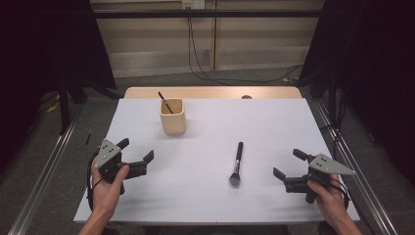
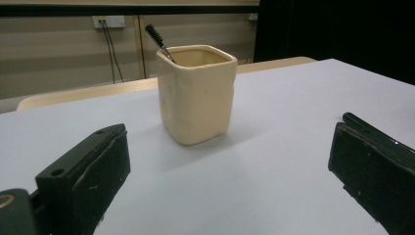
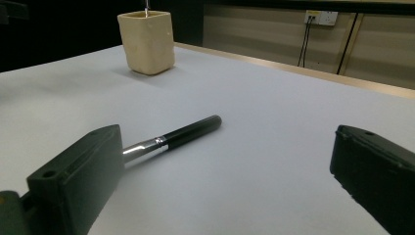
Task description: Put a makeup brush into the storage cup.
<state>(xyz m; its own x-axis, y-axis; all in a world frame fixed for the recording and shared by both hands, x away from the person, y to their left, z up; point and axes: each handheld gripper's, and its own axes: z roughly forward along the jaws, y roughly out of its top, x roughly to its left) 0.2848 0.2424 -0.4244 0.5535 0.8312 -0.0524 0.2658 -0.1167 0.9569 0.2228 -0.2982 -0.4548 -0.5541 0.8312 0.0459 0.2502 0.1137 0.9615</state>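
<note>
A cream square cup (image 1: 173, 116) stands on the white table toward the back left, with a thin black brush (image 1: 163, 101) leaning inside it. The cup (image 2: 196, 93) faces my left gripper (image 1: 136, 150), which rests open at the front left, nothing between its jaws. A black-handled makeup brush (image 1: 237, 164) lies flat right of centre, bristles toward the front edge. My right gripper (image 1: 289, 164) sits open at the front right, jaws pointing at that brush (image 3: 178, 135); part of its bristle end is hidden behind one jaw. The cup (image 3: 147, 41) also stands far off in the right gripper view.
The white tabletop (image 1: 274, 122) has a wooden strip along its back edge (image 1: 210, 92). Cables hang from a wall socket (image 1: 192, 4) behind the table. Metal rails run along both sides on the floor.
</note>
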